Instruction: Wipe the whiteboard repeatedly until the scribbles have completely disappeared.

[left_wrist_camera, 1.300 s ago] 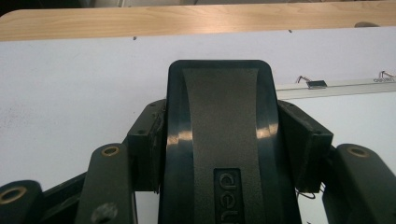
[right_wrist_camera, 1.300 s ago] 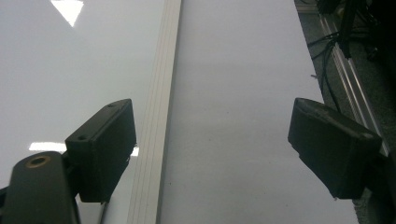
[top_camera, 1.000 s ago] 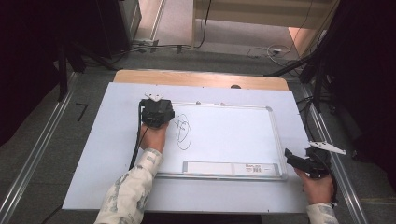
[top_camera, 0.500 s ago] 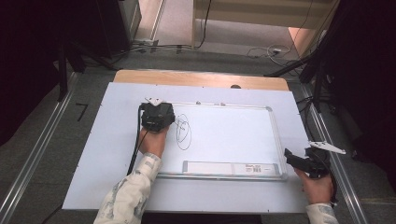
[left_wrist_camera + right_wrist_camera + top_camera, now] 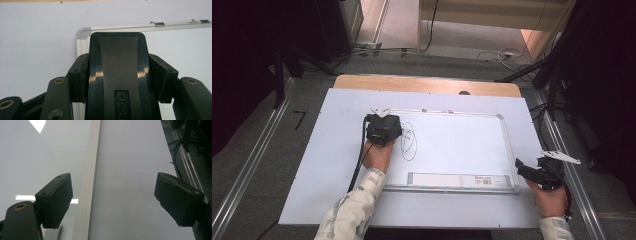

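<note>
A white whiteboard (image 5: 462, 145) with a silver frame lies flat on the table. A black ink scribble (image 5: 408, 141) sits near its left end. My left gripper (image 5: 383, 129) stands just left of the scribble, over the board's top left corner (image 5: 82, 32). It is shut on a black board eraser (image 5: 117, 75), with a pad pressed against each side. My right gripper (image 5: 523, 169) hovers at the board's lower right corner. Its jaws are open, with nothing between them, above the board's right frame strip (image 5: 86, 195).
The board rests on a pale sheet (image 5: 327, 165) that covers a wooden table (image 5: 427, 84). A white labelled strip (image 5: 457, 180) runs along the board's near edge. Metal rails (image 5: 252, 170) flank the table, and cables (image 5: 492, 54) lie on the floor beyond.
My left gripper has slid slightly toward the near side with the eraser. The right gripper has stayed where it was.
</note>
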Motion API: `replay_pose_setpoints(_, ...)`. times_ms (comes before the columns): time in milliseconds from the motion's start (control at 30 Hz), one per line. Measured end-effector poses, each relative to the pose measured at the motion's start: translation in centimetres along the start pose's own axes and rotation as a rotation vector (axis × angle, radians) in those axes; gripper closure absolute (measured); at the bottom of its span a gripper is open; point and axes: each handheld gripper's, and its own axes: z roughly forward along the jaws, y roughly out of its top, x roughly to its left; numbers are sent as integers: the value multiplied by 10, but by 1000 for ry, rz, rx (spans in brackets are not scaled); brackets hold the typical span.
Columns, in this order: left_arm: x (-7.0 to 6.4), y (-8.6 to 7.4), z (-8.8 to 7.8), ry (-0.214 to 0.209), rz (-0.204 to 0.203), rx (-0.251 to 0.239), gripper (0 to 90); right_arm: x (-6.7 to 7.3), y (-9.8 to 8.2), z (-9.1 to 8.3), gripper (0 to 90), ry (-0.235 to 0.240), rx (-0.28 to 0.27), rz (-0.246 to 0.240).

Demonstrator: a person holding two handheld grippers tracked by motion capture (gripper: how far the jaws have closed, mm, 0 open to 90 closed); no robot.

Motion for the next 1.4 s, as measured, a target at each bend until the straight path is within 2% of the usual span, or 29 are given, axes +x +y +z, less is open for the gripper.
replay_pose_setpoints(233, -6, -3, 3, -7, 10, 10, 417, 0, 0, 0, 139, 1, 0, -1)
replay_pose_setpoints(400, -2, -1, 8, 6, -13, 18, 417, 0, 0, 0, 139, 0, 0, -5)
replay_pose_setpoints(500, 1, 1, 13, 8, -27, 34, 416, 0, 0, 0, 139, -1, 0, -7)
replay_pose_setpoints(700, -2, -2, 23, 10, -23, 64, 417, 0, 0, 0, 139, 0, 2, -3)
replay_pose_setpoints(767, -4, -6, 28, 15, -14, 90, 417, 0, 0, 1, 139, -1, 1, -4)
replay_pose_setpoints(833, -8, -7, 29, 42, 18, 75, 416, -1, 0, 0, 139, 0, 2, -4)
replay_pose_setpoints(900, -8, -6, 31, 36, 3, 74, 416, -1, 0, 1, 139, 0, 0, -2)
replay_pose_setpoints(1400, -19, 8, 48, 54, 16, 73, 415, -1, 0, 2, 139, 5, 2, -4)
